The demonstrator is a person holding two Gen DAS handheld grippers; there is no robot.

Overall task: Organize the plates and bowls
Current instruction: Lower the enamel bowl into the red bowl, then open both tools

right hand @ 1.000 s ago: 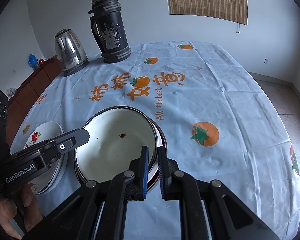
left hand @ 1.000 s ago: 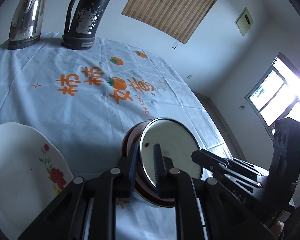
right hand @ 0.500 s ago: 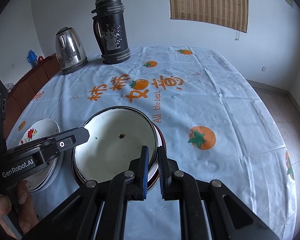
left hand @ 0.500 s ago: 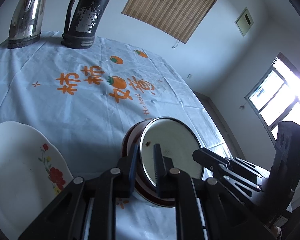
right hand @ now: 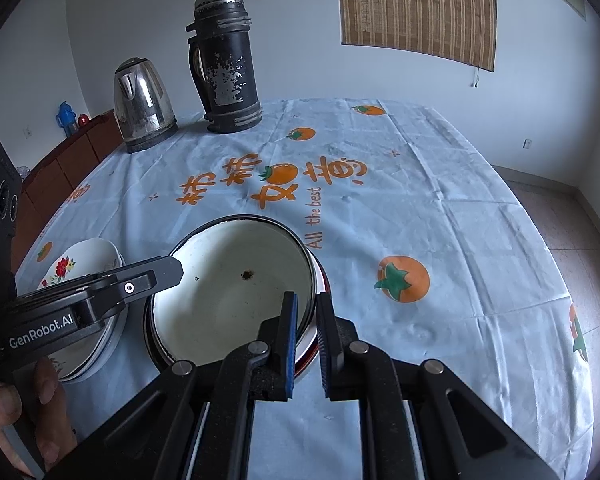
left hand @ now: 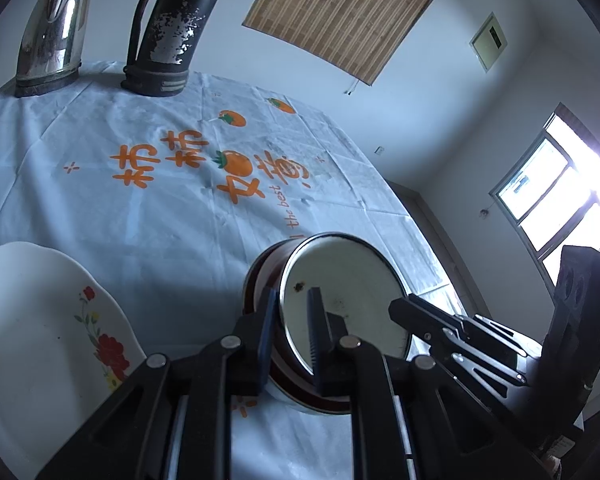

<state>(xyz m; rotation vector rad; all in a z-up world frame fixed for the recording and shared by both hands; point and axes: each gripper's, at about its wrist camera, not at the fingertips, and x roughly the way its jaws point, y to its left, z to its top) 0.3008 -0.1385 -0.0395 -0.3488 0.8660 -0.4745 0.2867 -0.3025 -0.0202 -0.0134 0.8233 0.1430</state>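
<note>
A white enamel bowl with a dark rim sits nested in a red-and-white bowl on the tablecloth; it also shows in the left wrist view. My left gripper is shut on the bowl's left rim, one finger inside and one outside. My right gripper is shut on its right rim in the same way. A stack of white flowered plates lies to the left of the bowls and shows in the left wrist view too.
A steel kettle and a black thermos stand at the far side of the table. A wooden sideboard is beyond the left edge. The table edge runs along the right.
Both grippers keep their hold on the bowl's rim. The right wrist view has shifted slightly back and up; the bowl stays in place.
</note>
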